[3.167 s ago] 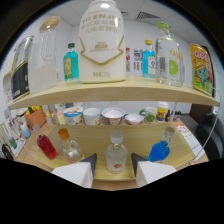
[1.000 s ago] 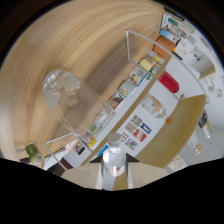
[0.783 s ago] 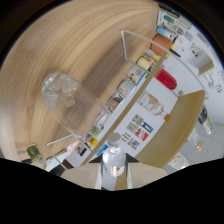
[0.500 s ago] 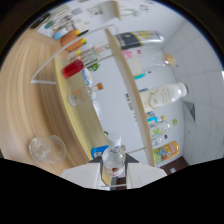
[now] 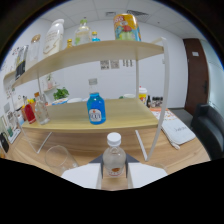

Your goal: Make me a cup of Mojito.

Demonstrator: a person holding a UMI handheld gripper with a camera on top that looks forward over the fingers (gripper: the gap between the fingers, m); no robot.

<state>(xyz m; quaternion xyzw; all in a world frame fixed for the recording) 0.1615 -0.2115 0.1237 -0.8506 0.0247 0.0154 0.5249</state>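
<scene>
The tool (image 5: pixel 114 172) holds a small clear bottle (image 5: pixel 114 159) with a white cap, upright, both fingers pressing on its sides. Just beyond, to the left, an empty glass (image 5: pixel 57 158) stands on the wooden surface (image 5: pixel 165 155). Farther away a blue bottle (image 5: pixel 96 108) stands on the lower shelf (image 5: pixel 125 120), a red bottle (image 5: pixel 29 111) at the left end

One view only, riding on the gripper (image 5: pixel 114 176) and looking forward along its fingers, roughly level. It faces the two-tier wooden shelf (image 5: pixel 100 117) from close by, at about the height of its lower board. The upper board sits above eye line. Behind the shelf a white wall closes the view.
</scene>
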